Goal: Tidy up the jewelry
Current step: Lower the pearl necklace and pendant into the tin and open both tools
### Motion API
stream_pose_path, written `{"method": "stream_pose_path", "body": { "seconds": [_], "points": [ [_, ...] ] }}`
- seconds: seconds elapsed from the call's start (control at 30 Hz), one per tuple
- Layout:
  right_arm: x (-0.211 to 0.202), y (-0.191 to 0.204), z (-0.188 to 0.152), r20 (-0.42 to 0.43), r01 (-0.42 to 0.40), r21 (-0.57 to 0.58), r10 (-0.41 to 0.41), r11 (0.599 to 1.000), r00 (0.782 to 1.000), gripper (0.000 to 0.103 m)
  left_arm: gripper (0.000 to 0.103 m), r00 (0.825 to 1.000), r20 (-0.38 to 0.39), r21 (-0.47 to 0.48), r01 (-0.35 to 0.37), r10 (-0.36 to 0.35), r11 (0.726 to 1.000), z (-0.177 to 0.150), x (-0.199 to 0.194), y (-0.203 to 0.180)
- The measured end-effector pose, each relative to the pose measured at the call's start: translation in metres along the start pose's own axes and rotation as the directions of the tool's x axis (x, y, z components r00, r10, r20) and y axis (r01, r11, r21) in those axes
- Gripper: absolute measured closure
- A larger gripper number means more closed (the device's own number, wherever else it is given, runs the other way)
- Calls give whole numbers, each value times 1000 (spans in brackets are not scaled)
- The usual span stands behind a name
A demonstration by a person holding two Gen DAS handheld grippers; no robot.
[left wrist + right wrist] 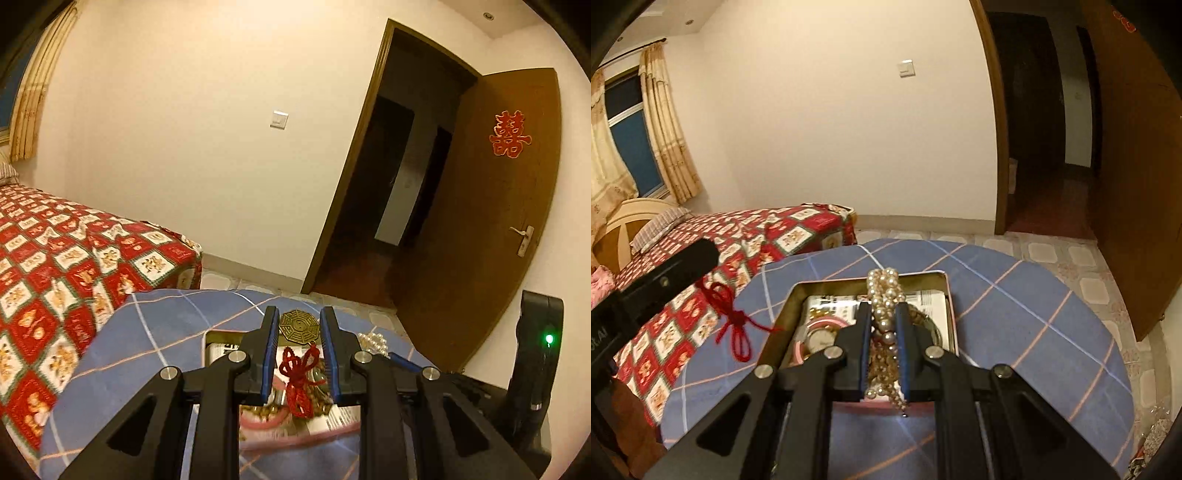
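Observation:
My left gripper [299, 321] holds a brass octagonal bagua pendant [297, 326] between its fingertips, its red knotted cord [300, 380] hanging down above an open tin box [216, 338]. In the right wrist view the left gripper [657, 284] is at the left, the red cord [733, 317] dangling beside the box. My right gripper [883, 310] is shut on a bunch of pearl necklace strands [884, 295] over the tin box [790, 299]. A watch [820, 339] and other jewelry lie in the box. The pearls also show in the left wrist view [373, 341].
The box sits on a round table with a blue checked cloth [1034, 317]. A bed with a red patterned cover [66, 258] stands close on the left. An open brown door [491, 221] and dark doorway are to the right. Tiled floor [1052, 254] lies beyond the table.

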State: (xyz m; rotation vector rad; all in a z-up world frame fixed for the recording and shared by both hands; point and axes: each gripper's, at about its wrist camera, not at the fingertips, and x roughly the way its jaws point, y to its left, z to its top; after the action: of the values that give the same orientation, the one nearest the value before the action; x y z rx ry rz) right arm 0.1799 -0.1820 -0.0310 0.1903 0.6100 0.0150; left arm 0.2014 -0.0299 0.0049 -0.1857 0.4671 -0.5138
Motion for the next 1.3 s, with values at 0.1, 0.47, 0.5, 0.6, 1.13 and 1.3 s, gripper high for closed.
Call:
{"method": "stream_pose_path", "body": {
  "seconds": [0.1,0.47,0.5,0.6,1.13,1.3],
  "points": [
    [17,-8,-2,-21,15,11,-15,1000,1000,87,80,999,-29,-11,-20,20,1000,-5,24,4],
    [51,-24,-16,-95,12,43,-7,999,995,87,80,977,-193,-25,-100,93,995,-46,87,22],
    [52,-24,-15,-95,12,39,-9,999,995,87,80,974,-201,-20,-106,100,994,-48,90,22],
    [56,-24,-11,-95,-5,46,9,999,995,87,80,968,-215,1,-132,130,991,-52,95,22],
    [48,-39,-10,1,-72,138,73,988,997,60,32,951,-208,57,-220,227,974,-57,98,17],
    [40,-44,-9,33,-56,165,52,985,998,53,30,948,-180,108,-245,261,963,-52,91,6]
  ]
}}
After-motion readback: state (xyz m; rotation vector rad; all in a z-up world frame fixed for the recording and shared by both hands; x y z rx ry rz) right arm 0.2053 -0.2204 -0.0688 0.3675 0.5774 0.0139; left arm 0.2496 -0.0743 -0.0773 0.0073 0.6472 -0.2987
